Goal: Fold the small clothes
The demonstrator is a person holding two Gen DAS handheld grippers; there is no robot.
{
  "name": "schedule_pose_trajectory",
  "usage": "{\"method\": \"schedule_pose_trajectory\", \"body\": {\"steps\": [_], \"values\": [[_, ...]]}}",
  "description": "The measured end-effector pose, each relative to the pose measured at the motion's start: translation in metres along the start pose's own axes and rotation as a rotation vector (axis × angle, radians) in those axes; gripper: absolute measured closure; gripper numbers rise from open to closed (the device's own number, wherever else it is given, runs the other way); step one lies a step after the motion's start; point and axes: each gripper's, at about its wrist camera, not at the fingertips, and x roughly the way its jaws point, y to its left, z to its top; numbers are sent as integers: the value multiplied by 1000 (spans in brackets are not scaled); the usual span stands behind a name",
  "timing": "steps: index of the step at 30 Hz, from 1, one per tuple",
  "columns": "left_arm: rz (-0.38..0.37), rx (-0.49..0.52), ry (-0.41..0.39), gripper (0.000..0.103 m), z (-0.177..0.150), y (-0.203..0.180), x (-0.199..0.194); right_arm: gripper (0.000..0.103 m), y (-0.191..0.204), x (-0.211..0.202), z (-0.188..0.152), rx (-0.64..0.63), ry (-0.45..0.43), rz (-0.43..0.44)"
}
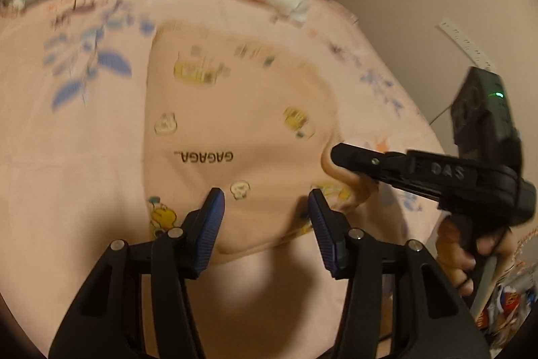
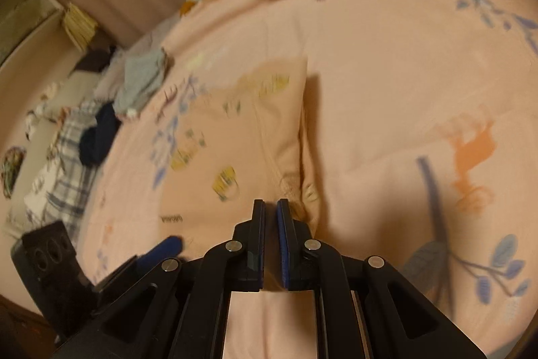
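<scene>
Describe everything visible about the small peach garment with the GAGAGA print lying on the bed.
The peach garment looks like soft knit cotton, printed with yellow cartoon figures and the word GAGAGA. It lies mostly flat on the pink floral bedsheet, apparently already folded along one straight edge. Its right edge is lifted and pinched by the right gripper. The left gripper hovers over its near hem, jaws apart, not gripping.

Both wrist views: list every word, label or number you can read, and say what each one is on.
"GAGAGA...": black print, upside down in the left wrist view, on the small peach garment on the floral bedsheet.
"DAS": raised letters on the right hand-held gripper, slightly blurred.
White strip on the wall: marks too small to read.
Colourful packaging at the lower right: print too blurred to read.
</scene>
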Motion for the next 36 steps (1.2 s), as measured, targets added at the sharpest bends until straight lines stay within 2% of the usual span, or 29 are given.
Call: {"method": "schedule_pose_trajectory", "body": {"steps": [2,6,10,13,18,21,23,25,28,31,32,34,36], "values": [[-38,-19,-12,52,-4,7,-3,92,-6,2,-9,17,9,1],[-72,-14,21,54,-8,12,-9,92,-20,-4,-17,88,18,48],[-99,-39,29,54,-14,19,-14,92,-4,-10,-20,-2,31,-31],[-82,-20,35,54,-14,13,-17,92,-3,-13,-20,9,35,-55],[13,81,33,50,-19,-3,-18,92,-9,-30,-22,33,20,-109],[21,108,39,35,-21,-7,-21,82,-17,-44,-21,81,-27,-101],[21,112,41,18,-21,-7,-23,73,-23,-51,-21,112,-60,-110],[22,92,19,16,-20,-5,-28,59,-27,-53,-21,141,-77,-110],[53,60,1,14,-15,-3,-31,51,-35,-51,-19,194,-86,-86],[128,49,-39,5,-11,2,-38,38,-43,-45,-14,251,-46,-73],[148,53,-63,3,-9,4,-41,37,-44,-42,-9,248,-29,-62],[137,54,-90,1,-2,12,-45,34,-42,-42,-2,232,-24,-47],[128,34,-73,1,10,21,-43,27,-41,-39,8,211,-21,-30]]}}
